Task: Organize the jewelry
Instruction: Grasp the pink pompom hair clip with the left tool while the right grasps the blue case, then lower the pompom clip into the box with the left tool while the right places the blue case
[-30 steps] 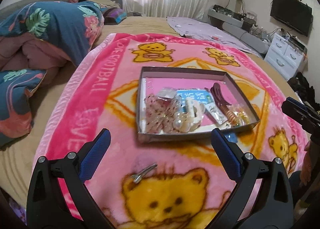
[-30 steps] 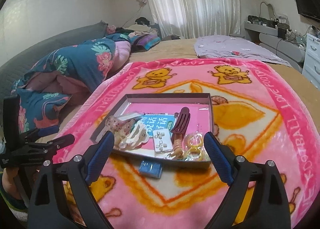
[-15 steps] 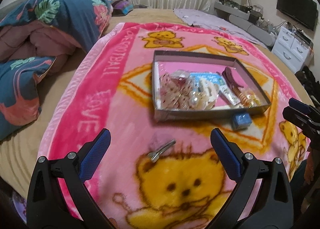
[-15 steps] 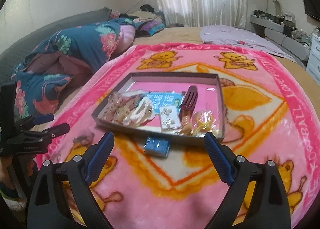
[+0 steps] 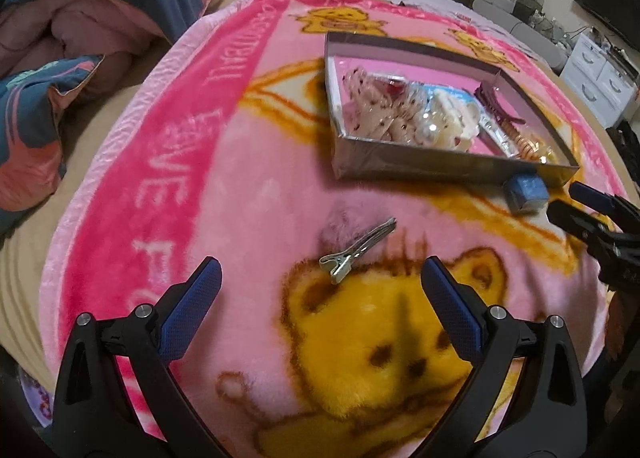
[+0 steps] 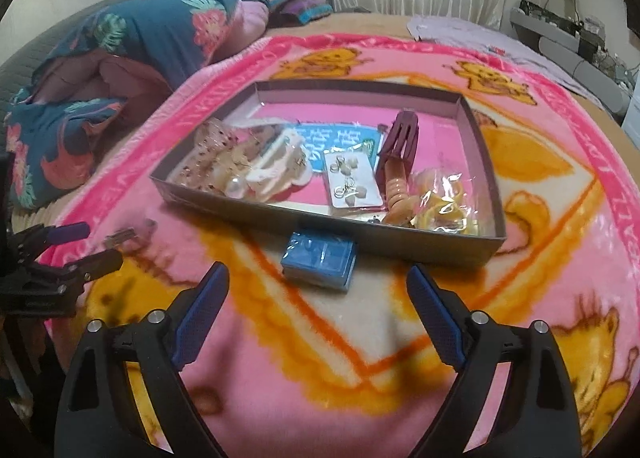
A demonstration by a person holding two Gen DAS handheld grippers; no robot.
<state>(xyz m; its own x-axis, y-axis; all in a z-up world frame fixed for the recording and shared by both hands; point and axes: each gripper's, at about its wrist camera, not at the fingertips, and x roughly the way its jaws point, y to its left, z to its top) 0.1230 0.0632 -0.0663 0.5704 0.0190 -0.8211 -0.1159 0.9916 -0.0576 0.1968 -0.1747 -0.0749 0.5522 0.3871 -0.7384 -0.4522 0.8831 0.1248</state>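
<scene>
A grey shallow box on the pink bear blanket holds several hair clips, earring cards and bagged jewelry. A silver metal hair clip lies on the blanket just ahead of my left gripper, which is open and empty. The clip also shows small in the right wrist view. A small blue box lies in front of the grey box, just ahead of my right gripper, which is open and empty.
A pink bear blanket covers the bed. A blue floral duvet is piled at the left. A white dresser and a TV stand at the far right. The right gripper shows at the right edge of the left wrist view.
Both grippers have moved down and forward toward the blanket. The silver clip now lies close between the left fingers, and the blue box lies close ahead of the right fingers.
</scene>
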